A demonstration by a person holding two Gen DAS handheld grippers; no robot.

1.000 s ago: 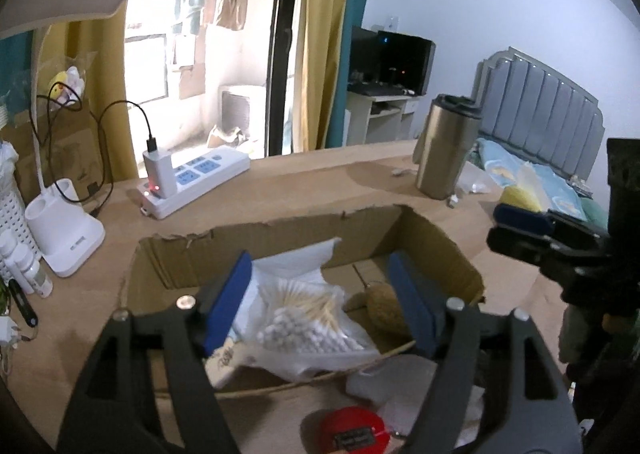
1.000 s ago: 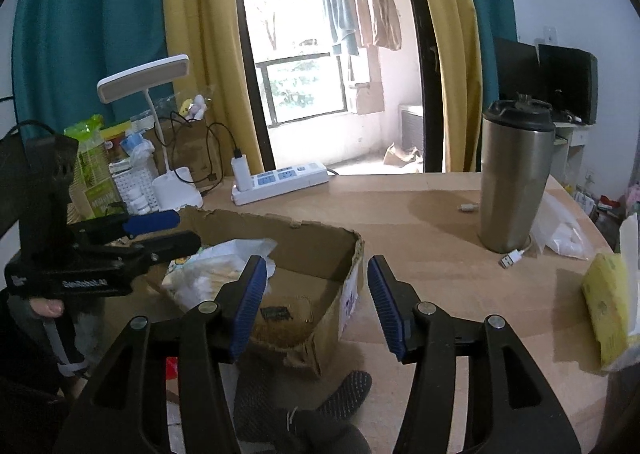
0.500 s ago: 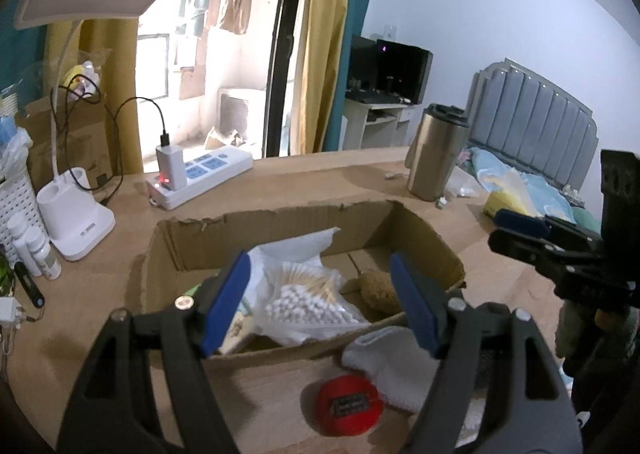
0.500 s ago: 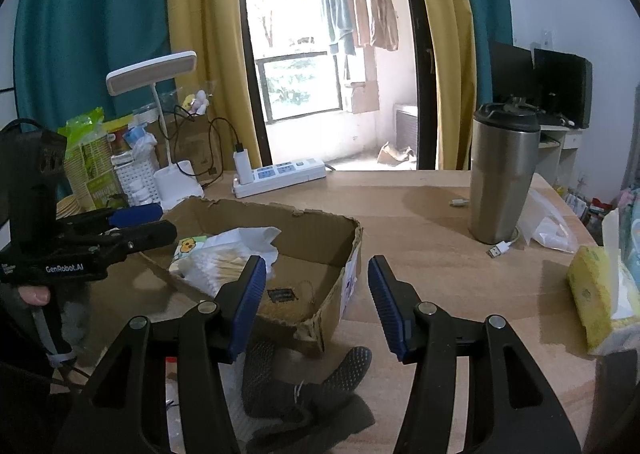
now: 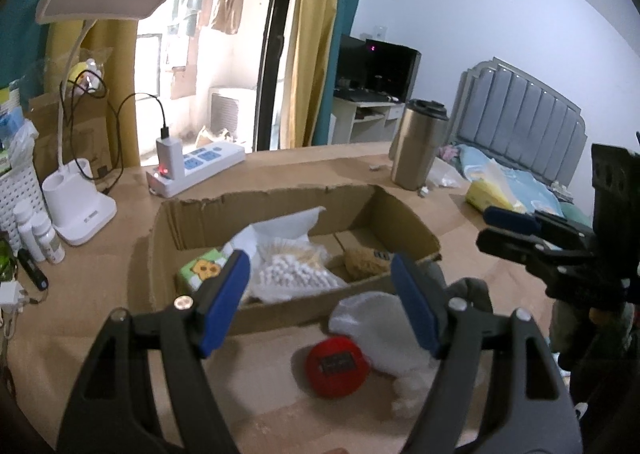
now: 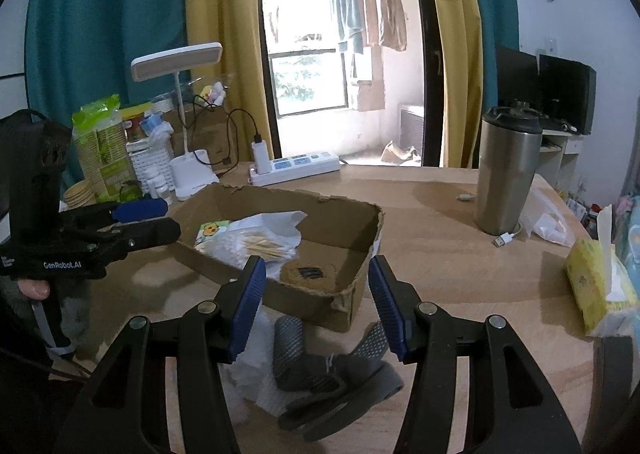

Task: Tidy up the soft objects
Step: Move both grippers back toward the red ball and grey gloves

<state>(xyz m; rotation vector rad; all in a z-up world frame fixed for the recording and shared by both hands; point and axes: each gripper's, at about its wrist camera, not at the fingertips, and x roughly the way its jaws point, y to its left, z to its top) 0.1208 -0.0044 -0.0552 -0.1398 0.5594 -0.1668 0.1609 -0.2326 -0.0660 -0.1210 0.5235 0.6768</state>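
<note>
Left gripper (image 5: 322, 304): jaws wide, holding nothing, pulled back from over the cardboard box (image 5: 280, 209) and now hovering above the white sock (image 5: 372, 318) and the red round item (image 5: 337, 365) on the table just in front of the box's near wall. Right gripper (image 6: 316, 306): also wide and empty, raised off that same near wall, over the grey socks (image 6: 320, 370) lying in front of the box. Compared with a second ago, more table visible before the box in both views — both tools backed away and lifted. Inside the box already: cotton swab bag (image 5: 292, 274), green tissue pack (image 5: 200, 274), brown sponge (image 6: 308, 274). Likely meaning — last deposit done, socks outside the box next in line. Beyond the box's far wall: power strip (image 5: 200, 169), steel tumbler (image 6: 508, 173).
</note>
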